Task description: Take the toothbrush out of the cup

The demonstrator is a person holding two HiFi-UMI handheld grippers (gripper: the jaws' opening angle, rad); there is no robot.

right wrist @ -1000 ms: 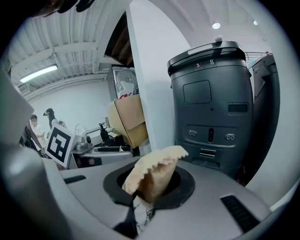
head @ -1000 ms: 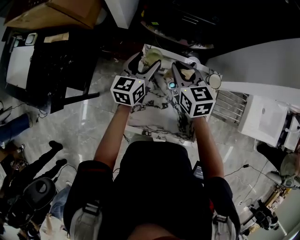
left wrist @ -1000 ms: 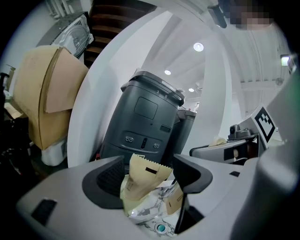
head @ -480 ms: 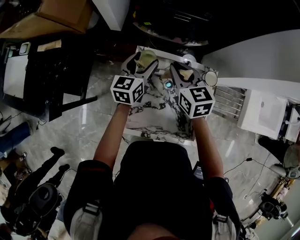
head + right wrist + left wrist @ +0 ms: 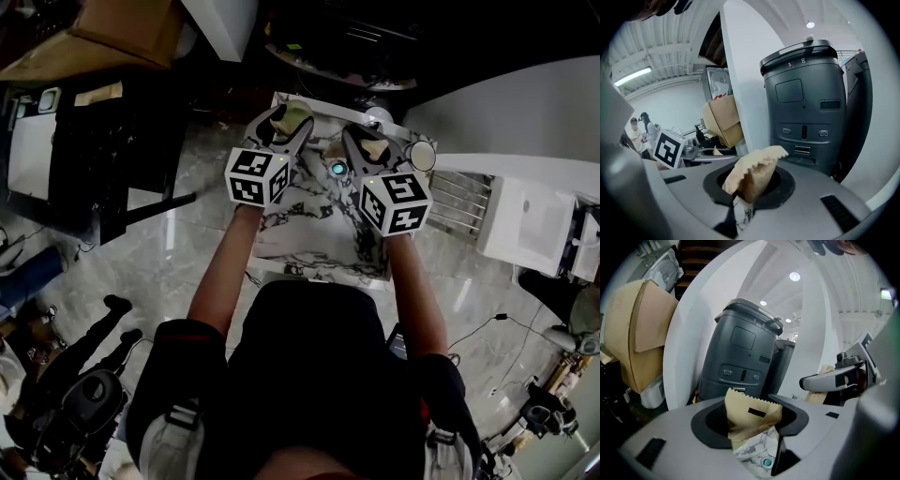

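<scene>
I cannot make out a cup or a toothbrush in any view. Both grippers hover over the far end of a marble-patterned table (image 5: 309, 225). My left gripper (image 5: 281, 120) (image 5: 752, 416) is open; its jaws have just been closing, and nothing shows between its tan zigzag-edged pads (image 5: 740, 411). My right gripper (image 5: 368, 139) (image 5: 752, 173) has its tan pads (image 5: 754, 164) meeting at the tips, with nothing visible between them. A small teal round thing (image 5: 337, 169) (image 5: 766, 461) lies on the table between the two grippers.
A round pale object (image 5: 427, 157) sits at the table's far right corner. A dark grey machine (image 5: 740, 357) (image 5: 811, 103) stands beyond the table, next to a cardboard box (image 5: 637, 333). A white wire rack (image 5: 459, 211) and a white box (image 5: 525, 230) are to the right.
The left gripper's jaws stand narrower than a second ago. Both grippers stay at about the same spot over the table's far end.
</scene>
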